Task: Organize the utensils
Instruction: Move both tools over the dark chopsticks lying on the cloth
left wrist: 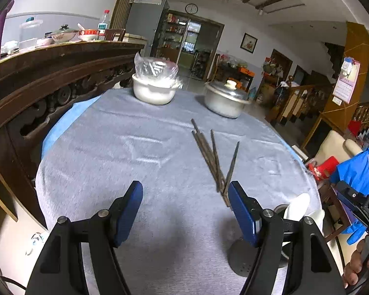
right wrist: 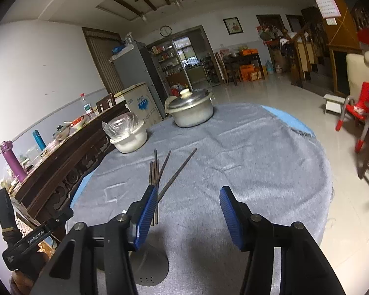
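Several dark chopsticks (left wrist: 212, 157) lie in a loose bundle on the grey tablecloth (left wrist: 135, 147), their near ends just ahead of my left gripper's right finger. My left gripper (left wrist: 185, 191) is open and empty above the cloth. A white spoon (left wrist: 296, 206) and a grey round holder base (left wrist: 243, 258) sit behind that finger. In the right wrist view the chopsticks (right wrist: 160, 169) lie ahead of the left finger of my right gripper (right wrist: 188, 196), which is open and empty. The holder base (right wrist: 148, 270) lies under that finger.
A white pot covered with plastic (left wrist: 153, 83) and a lidded metal pot (left wrist: 225, 98) stand at the table's far side. A dark carved wooden sideboard (left wrist: 49, 78) with dishes and bottles runs along the left. A red child's chair (right wrist: 356, 113) stands on the floor at right.
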`<action>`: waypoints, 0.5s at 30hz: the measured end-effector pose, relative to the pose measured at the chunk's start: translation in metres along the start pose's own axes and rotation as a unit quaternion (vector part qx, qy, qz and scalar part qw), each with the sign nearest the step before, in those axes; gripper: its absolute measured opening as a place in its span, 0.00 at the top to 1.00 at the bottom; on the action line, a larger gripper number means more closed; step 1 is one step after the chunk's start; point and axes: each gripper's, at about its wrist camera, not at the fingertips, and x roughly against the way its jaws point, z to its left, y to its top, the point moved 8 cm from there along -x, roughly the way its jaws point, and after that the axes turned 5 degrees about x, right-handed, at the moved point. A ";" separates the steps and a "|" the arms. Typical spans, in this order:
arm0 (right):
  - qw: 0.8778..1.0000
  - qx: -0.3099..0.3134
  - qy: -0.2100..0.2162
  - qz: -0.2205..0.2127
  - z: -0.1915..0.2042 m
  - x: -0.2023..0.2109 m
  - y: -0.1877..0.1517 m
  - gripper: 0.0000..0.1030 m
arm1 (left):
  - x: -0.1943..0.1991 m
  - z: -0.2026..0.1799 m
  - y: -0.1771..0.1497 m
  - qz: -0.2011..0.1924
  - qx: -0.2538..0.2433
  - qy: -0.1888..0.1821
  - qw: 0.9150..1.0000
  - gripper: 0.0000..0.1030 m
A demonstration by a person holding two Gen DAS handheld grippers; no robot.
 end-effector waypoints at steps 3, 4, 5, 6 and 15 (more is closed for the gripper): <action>1.000 -0.002 -0.001 0.005 -0.002 -0.003 -0.001 0.47 | -0.004 0.003 0.000 0.004 0.000 0.005 1.000 0.30; 1.000 -0.002 0.000 0.007 -0.002 -0.004 -0.002 0.47 | -0.005 0.003 0.000 0.005 -0.001 0.006 1.000 0.30; 1.000 -0.004 0.000 0.009 -0.003 -0.005 -0.002 0.47 | -0.006 0.004 0.001 0.006 -0.003 0.007 1.000 0.30; 1.000 -0.005 0.000 0.010 -0.003 -0.006 -0.002 0.47 | -0.007 0.004 0.002 0.007 -0.004 0.009 1.000 0.30; 0.999 -0.017 0.001 0.034 -0.010 -0.022 -0.005 0.47 | -0.018 0.020 0.004 0.021 -0.007 0.032 0.999 0.30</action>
